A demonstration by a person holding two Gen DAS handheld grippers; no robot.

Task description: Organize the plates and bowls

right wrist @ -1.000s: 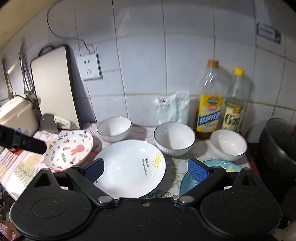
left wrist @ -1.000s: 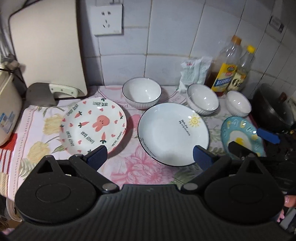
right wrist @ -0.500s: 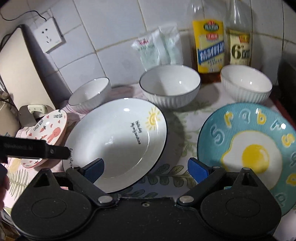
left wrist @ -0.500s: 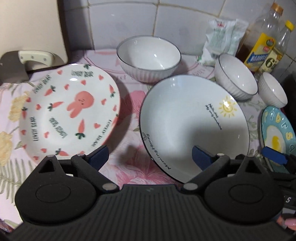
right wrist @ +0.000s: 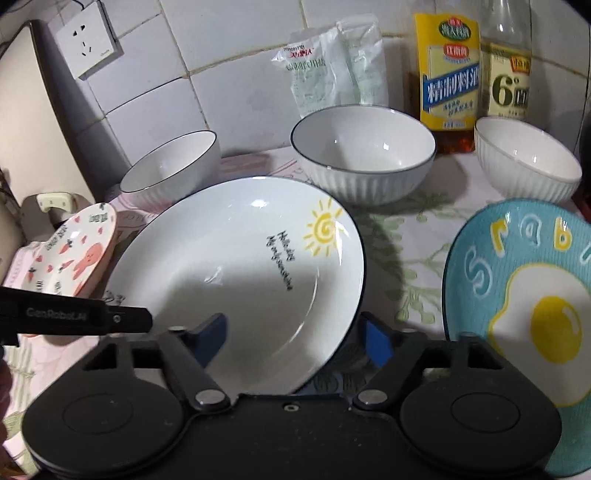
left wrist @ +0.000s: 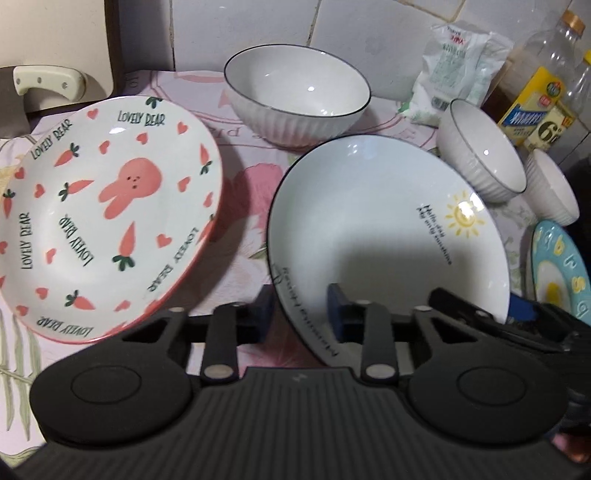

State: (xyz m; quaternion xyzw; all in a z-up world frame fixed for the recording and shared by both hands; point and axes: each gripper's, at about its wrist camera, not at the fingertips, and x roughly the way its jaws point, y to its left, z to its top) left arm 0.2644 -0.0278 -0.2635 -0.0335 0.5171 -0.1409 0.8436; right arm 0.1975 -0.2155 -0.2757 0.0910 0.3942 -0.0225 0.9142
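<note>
A white sun-print plate [left wrist: 388, 236] [right wrist: 243, 277] lies mid-counter. My left gripper [left wrist: 300, 314] straddles its near-left rim, jaws narrowed but with a gap still showing. My right gripper [right wrist: 295, 332] straddles its near-right rim, jaws partly closed, one finger inside the plate and one outside. A pink rabbit plate [left wrist: 103, 214] [right wrist: 70, 258] lies to the left, a blue egg plate [right wrist: 524, 306] [left wrist: 561, 273] to the right. Three white ribbed bowls [right wrist: 364, 151] [right wrist: 173, 166] [right wrist: 528, 158] stand behind.
Two oil bottles [right wrist: 448, 74] [right wrist: 508, 70] and a white packet [right wrist: 332, 70] stand against the tiled wall. A cleaver handle [left wrist: 48, 81] and a cutting board [left wrist: 55, 29] are at the back left. A floral cloth [left wrist: 240, 206] covers the counter.
Both grippers moved down and forward to the sun-print plate's near rim, and their jaws narrowed around it from wide open.
</note>
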